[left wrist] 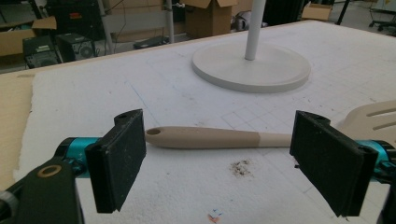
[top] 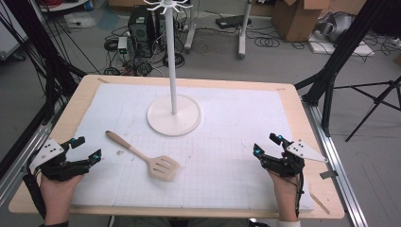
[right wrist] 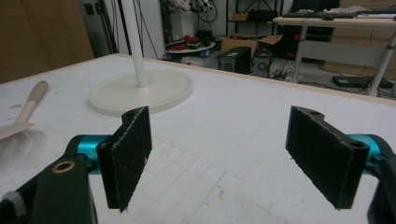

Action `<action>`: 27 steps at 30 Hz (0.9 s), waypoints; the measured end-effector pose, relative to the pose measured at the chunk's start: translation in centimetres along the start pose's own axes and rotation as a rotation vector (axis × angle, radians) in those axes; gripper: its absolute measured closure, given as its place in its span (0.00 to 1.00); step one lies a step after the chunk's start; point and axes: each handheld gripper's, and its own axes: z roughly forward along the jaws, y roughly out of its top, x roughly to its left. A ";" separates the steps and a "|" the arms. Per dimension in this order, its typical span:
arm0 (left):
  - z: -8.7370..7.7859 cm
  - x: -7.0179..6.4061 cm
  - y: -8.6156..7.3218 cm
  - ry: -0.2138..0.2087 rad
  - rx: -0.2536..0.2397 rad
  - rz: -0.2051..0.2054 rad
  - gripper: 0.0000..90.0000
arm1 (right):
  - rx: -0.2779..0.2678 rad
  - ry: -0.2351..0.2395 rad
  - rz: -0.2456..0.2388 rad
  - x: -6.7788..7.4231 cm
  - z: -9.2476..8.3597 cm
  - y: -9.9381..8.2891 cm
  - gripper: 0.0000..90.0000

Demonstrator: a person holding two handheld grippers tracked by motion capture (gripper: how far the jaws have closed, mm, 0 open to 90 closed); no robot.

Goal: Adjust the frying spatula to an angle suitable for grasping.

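A beige slotted spatula (top: 146,158) lies flat on the white gridded mat (top: 227,118) that covers the wooden counter (top: 90,80), left of the counter's middle and in front of the white stand (top: 173,106). Its rounded handle end points toward the far left, and its slotted blade sits toward the person's side, nearer the middle. In the left gripper view the handle (left wrist: 219,138) runs crosswise beyond the two black jaws, with a small hole at its left end and a patch of dark crumbs on the mat just in front of it.

The left gripper (top: 84,148) is held at the near left of the mat, near the handle end but apart from it, its jaws spread wide with nothing between them (the mat shows through the gap).

The right gripper (top: 267,144) is held at the near right of the mat, well apart from the spatula, its jaws likewise wide apart and gripping nothing. In the right gripper view the stand's round base (right wrist: 142,95) sits ahead and to the left, with the spatula at the far left edge.
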 end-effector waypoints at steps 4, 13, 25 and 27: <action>-0.1 0.1 0.1 0.001 -0.005 -0.002 0.21 | -0.006 0.010 0.006 0.1 0.1 0.1 0.22; -0.3 0.2 0.1 -0.002 -0.010 -0.005 0.21 | -0.012 0.049 0.017 0.8 0.3 0.7 0.19; -0.1 0.2 0.3 -0.018 -0.011 0.002 0.21 | -0.008 0.119 -0.017 3.0 1.5 2.7 0.18; -0.2 0.2 0.3 -0.021 -0.013 0.004 0.21 | 0.000 0.141 -0.038 3.7 2.2 3.1 0.17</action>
